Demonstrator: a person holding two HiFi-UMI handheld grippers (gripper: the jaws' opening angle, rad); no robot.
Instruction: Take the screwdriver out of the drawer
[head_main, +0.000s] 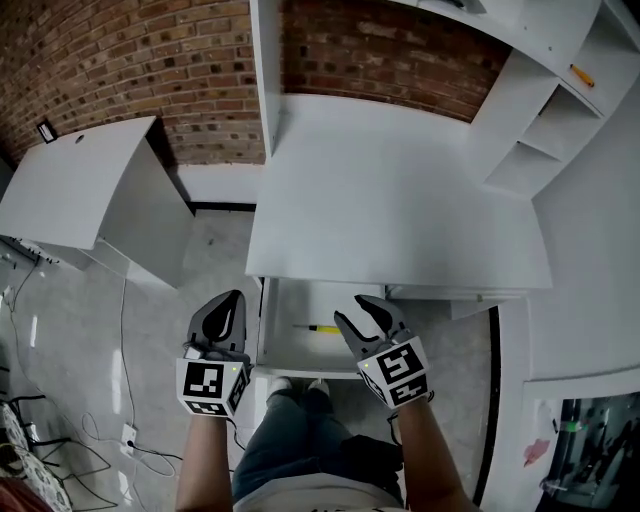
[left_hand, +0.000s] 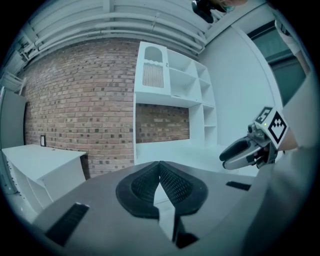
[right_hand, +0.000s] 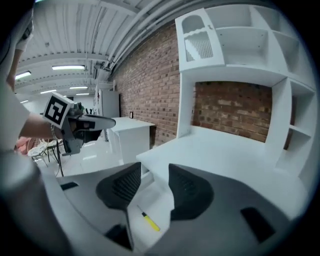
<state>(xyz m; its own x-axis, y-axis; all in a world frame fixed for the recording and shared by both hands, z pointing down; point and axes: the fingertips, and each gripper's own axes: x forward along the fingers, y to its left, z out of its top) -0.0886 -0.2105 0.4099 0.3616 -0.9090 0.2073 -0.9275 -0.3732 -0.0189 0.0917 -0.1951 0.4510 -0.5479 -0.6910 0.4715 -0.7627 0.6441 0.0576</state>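
While the left gripper (head_main: 236, 297) is clenched, the right gripper (head_main: 351, 308) gapes above the drawer's (head_main: 290, 350) yellow screwdriver (head_main: 320, 328).

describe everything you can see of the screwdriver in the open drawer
The screwdriver is small, with a yellow handle, plastic by its look, and a thin dark shaft. It lies flat on the white floor of the open drawer, and nothing else touches it. In the right gripper view it shows below the gap of the open right claw, which is clear of it.
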